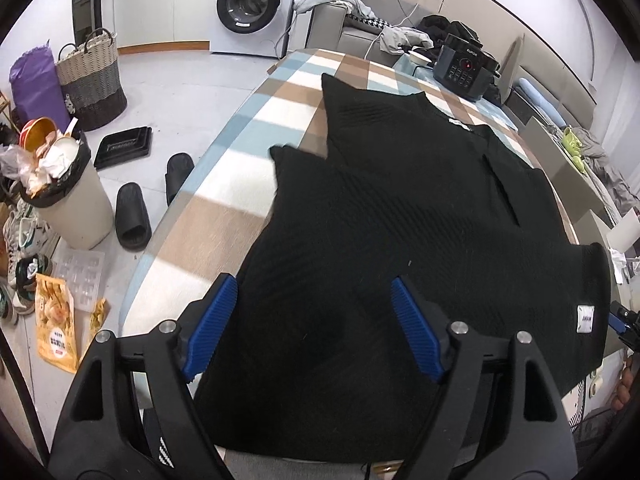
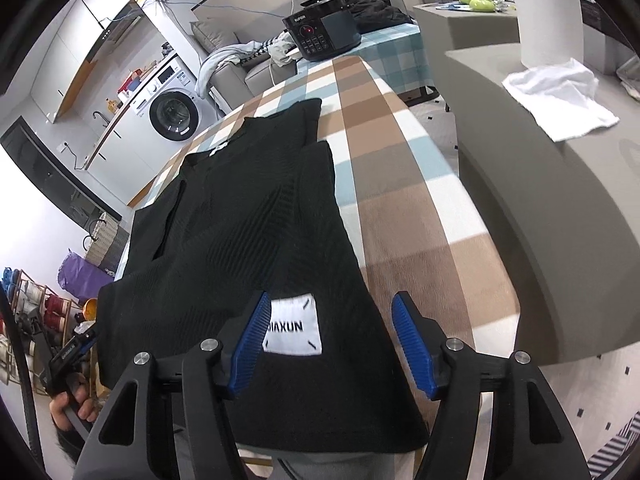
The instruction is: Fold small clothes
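Black knit top [image 1: 400,216] lay flat on the checked tablecloth [image 1: 224,216], both tongs open above its near hem.

Top spread lengthwise along the table, hem at the near edge, sleeves lying alongside the body, white label [image 2: 294,329] at the hem's right corner. Left gripper [image 1: 312,326] stood with jaws apart, nothing clamped; right gripper [image 2: 330,344] likewise wide, label showing between its blue pads [image 2: 412,344]. Black cooker [image 1: 466,68] sat at the far end.

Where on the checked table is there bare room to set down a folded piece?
Bare checked cloth runs along the black garment's edge toward the grey counter, and a narrower strip lies on its floor side. The far end is crowded by the cooker.
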`<state>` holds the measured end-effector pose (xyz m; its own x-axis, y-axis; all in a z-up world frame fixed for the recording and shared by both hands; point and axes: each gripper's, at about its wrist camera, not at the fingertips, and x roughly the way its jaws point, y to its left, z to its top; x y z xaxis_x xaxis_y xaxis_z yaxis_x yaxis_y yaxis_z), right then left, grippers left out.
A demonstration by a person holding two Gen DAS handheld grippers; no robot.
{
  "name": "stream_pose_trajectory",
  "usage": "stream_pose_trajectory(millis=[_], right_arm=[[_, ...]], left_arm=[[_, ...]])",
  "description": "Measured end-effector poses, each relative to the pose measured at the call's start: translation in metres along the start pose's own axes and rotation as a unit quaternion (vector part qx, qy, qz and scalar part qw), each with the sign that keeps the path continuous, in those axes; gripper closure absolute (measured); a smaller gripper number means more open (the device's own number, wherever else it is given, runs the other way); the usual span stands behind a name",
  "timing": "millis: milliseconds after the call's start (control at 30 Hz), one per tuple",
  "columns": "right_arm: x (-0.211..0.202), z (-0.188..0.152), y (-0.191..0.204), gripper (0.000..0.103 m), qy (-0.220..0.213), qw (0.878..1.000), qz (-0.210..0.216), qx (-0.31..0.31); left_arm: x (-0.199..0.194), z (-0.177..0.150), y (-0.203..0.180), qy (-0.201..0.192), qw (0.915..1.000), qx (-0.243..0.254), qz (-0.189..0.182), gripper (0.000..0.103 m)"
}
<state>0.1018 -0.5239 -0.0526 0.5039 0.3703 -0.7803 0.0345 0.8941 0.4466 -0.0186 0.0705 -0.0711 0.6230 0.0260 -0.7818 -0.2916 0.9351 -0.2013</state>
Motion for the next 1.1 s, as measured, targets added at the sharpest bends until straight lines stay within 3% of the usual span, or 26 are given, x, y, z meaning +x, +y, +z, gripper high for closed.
stream_pose_trajectory(millis=[200,433,700,867,967,1100], right_arm=[[-0.004,-0.015,-0.006,0.039,0.006,1.000,0.009,0.001],[-0.002,-0.028,-0.012,0.039,0.014,1.000,-0.002,0.002],[0.002,-0.036,-0.007,0.084,0.013,1.000,-0.010,-0.024],[-0.002,-0.037,-0.007,0.084,0.010,1.000,0.003,-0.025],[0.001,-0.037,-0.011,0.075,0.024,1.000,-0.002,-0.010],[0.002,-0.039,-0.014,0.074,0.024,1.000,0.005,-0.003]], left_arm=[[-0.007,-0.020,0.021,0.011,0.9992,-0.039,0.007,0.026],[-0.010,-0.035,0.025,0.011,0.9988,-0.046,0.014,0.026],[-0.012,-0.043,0.019,0.020,0.9990,-0.030,0.025,0.026],[-0.013,-0.043,0.025,0.019,0.9987,-0.030,0.037,0.026],[-0.011,-0.041,0.031,0.024,0.9981,-0.035,0.044,0.027],[-0.008,-0.045,0.028,0.039,0.9981,-0.016,0.046,0.041]])
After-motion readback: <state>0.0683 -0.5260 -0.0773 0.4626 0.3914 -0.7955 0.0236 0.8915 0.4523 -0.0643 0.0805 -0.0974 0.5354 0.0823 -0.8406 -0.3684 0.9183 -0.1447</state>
